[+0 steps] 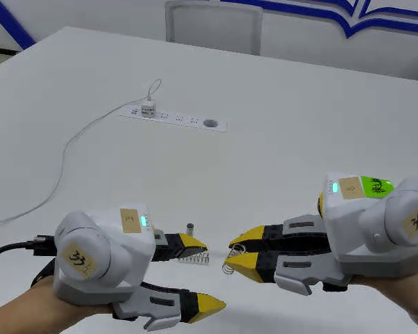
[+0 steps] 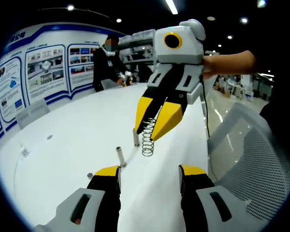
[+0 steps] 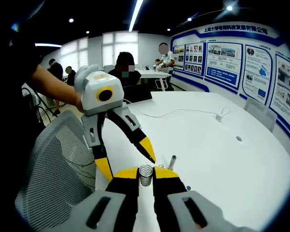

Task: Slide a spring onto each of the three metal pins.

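Note:
My right gripper (image 1: 231, 253) is shut on a small steel spring (image 1: 227, 266); in the right gripper view the spring (image 3: 145, 175) sits upright between my yellow tips (image 3: 145, 173). Facing it, my left gripper (image 1: 207, 275) stands open with nothing between its jaws. A short metal pin (image 1: 190, 228) stands upright on the white table just beyond the tips. Another spring (image 1: 194, 258) lies on its side between the two grippers. In the left gripper view two upright pins (image 2: 119, 155) (image 2: 136, 137) stand ahead of my open jaws (image 2: 150, 170), and the held spring (image 2: 147, 140) hangs from the right gripper (image 2: 147, 133).
A white power strip (image 1: 174, 118) with a plugged-in charger and a cable trailing left lies further back on the table (image 1: 299, 139). A grey mesh chair (image 2: 251, 159) stands at the near edge. People sit at other tables behind.

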### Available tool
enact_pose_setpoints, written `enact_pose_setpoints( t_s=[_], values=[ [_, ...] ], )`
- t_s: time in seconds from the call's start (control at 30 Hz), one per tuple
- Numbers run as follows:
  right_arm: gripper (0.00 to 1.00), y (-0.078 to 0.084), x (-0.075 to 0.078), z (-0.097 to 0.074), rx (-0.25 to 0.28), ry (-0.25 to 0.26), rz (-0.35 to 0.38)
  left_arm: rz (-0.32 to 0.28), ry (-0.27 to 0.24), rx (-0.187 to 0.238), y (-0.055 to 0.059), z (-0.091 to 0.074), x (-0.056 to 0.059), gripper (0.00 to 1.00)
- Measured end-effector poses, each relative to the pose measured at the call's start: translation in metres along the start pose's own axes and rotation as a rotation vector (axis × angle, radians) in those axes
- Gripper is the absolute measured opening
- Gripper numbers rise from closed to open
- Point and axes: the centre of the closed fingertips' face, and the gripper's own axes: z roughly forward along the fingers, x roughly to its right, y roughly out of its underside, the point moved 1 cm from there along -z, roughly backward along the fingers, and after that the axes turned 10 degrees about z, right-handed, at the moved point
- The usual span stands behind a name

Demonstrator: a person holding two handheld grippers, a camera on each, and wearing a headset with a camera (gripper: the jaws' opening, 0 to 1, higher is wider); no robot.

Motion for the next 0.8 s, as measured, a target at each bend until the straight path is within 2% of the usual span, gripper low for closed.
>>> enact_pose_setpoints(
  t_s=[0.17, 0.27, 0.4, 0.6, 0.8],
  values=[
    [0.11, 0.003, 0.014, -0.004, 0.001, 0.039, 0.015, -0.010, -0.025, -0.011, 0.006, -0.006, -0.008, 0.59],
    [0.11, 0.005, 0.023, -0.006, 0.003, 0.065, 0.030, -0.026, -0.067, -0.008, 0.009, -0.012, -0.017, 0.65],
    [0.11, 0.007, 0.031, -0.007, 0.006, 0.091, 0.047, -0.041, -0.097, -0.015, 0.014, -0.018, -0.022, 0.71],
    [0.11, 0.008, 0.049, -0.005, 0.014, 0.145, 0.079, -0.062, -0.113, -0.031, 0.022, -0.022, -0.022, 0.79],
    [0.11, 0.006, 0.066, -0.004, 0.022, 0.177, 0.096, -0.075, -0.125, -0.020, 0.023, -0.025, -0.021, 0.85]
  ],
)
